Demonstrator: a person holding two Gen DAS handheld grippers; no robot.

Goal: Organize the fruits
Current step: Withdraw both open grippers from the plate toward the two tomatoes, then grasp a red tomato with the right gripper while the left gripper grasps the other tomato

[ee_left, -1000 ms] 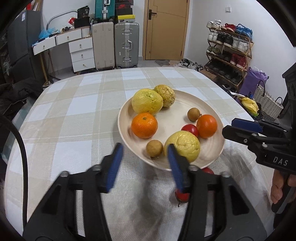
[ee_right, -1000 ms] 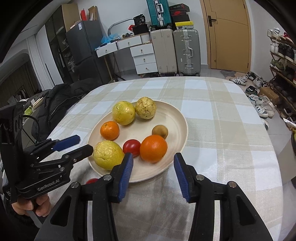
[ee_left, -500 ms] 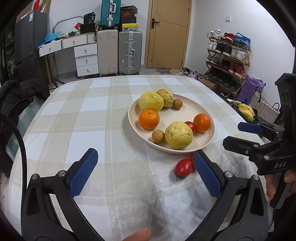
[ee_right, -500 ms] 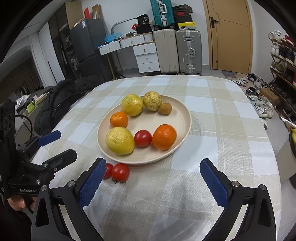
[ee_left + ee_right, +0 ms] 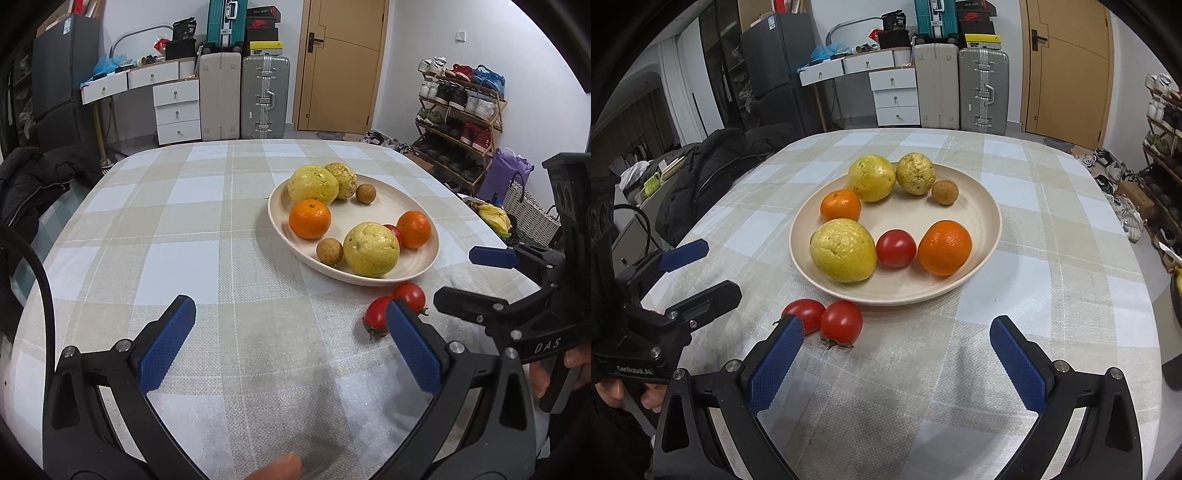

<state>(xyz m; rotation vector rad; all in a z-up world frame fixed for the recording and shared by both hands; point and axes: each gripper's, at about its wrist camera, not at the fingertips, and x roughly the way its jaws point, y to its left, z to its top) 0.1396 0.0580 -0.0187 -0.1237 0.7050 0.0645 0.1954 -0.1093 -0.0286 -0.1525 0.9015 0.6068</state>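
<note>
While hovering over the counter [image 5: 221, 258], both wide open, empty: left tool [image 5: 291, 343], right tool [image 5: 897, 350]; two tomatoes [image 5: 827, 321] beside plate [image 5: 982, 236].

checked tablecloth [image 5: 221, 236], two suitcases [image 5: 243, 96], shoe rack [image 5: 458, 110], wooden door [image 5: 340, 62]

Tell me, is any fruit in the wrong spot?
Yes. Two tomatoes lie on the tablecloth just outside the plate, touching each other, while another tomato and all the other fruit sit on it. Nothing looks spilled or broken.
</note>
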